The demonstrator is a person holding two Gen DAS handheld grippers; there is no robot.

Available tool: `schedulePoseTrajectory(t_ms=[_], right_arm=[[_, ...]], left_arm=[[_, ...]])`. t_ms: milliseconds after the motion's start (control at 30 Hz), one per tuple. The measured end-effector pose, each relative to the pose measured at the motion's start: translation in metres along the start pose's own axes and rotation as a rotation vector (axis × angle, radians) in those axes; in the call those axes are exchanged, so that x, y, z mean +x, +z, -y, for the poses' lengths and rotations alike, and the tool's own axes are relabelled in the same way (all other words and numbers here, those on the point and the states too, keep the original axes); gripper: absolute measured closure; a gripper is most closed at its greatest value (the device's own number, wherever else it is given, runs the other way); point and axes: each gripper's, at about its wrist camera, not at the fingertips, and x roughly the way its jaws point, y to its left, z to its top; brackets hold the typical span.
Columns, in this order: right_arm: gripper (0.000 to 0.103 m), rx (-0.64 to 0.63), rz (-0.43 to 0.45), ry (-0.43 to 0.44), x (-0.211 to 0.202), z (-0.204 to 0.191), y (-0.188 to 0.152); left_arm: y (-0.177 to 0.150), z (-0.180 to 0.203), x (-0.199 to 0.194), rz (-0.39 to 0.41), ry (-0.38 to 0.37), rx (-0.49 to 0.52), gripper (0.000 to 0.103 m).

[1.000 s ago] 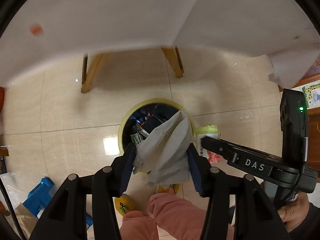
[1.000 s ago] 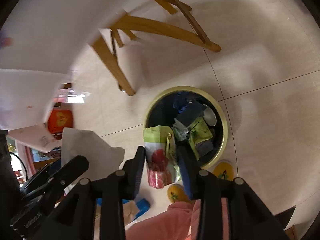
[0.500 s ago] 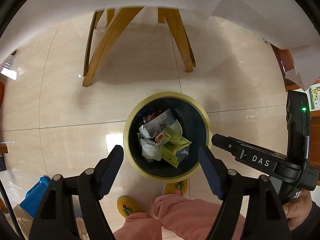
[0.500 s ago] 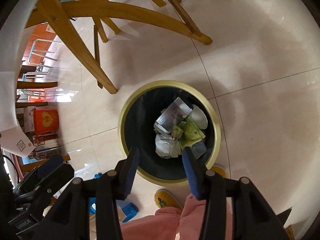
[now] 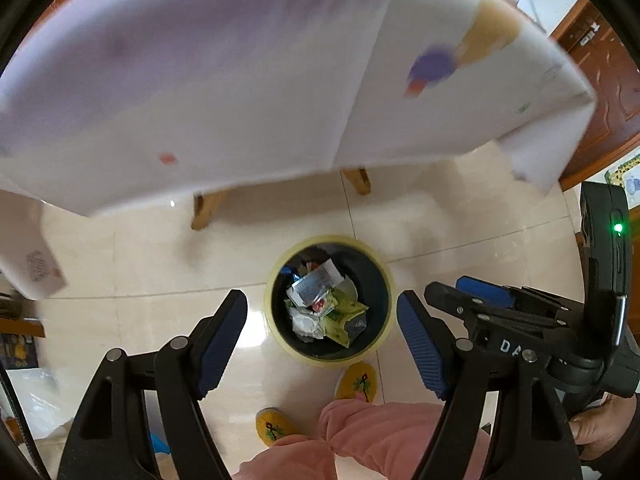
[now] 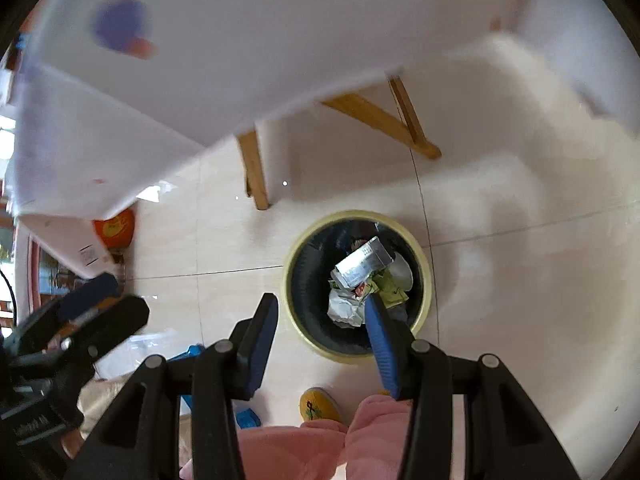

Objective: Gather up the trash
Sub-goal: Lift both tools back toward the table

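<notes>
A round bin with a yellow rim [image 5: 276,276] [image 6: 425,264] stands on the tiled floor below me. Inside lie a crumpled white paper [image 5: 306,322] [image 6: 344,308], a green snack packet [image 5: 344,314] [image 6: 390,286] and a silvery box [image 5: 316,280] [image 6: 362,262]. My left gripper [image 5: 322,304] is open and empty, high above the bin. My right gripper [image 6: 320,304] is open and empty, also above the bin; it shows in the left wrist view [image 5: 460,292] at the right.
A table with a white cloth [image 5: 240,80] [image 6: 260,40] overhangs the far side, on wooden legs [image 5: 202,210] [image 6: 256,172]. The person's pink trousers [image 5: 372,432] and yellow slippers [image 5: 358,380] are near the bin. A blue object [image 6: 196,354] lies on the floor at left.
Both grippers opened and dropped the white paper and the green packet into the bin. Both have since risen, so the bin looks smaller and the tablecloth fills the top.
</notes>
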Motion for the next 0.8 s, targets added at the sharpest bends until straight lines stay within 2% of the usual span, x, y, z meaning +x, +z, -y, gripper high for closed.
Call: schedulePoseTrajectory(t_ms=[400,800], right_arm=[[0.057,-0.117,0.110,0.058,-0.151,-0.052,0.026],[0.057,-0.213,0.267,0.111,-0.262,-0.088,0.049]], left_arm=[[0.037,0.025,-0.159,0.190,0.045,0.008,0.027],[0.064,0.053,-0.262,0.369,0.123,0.018,0.026]])
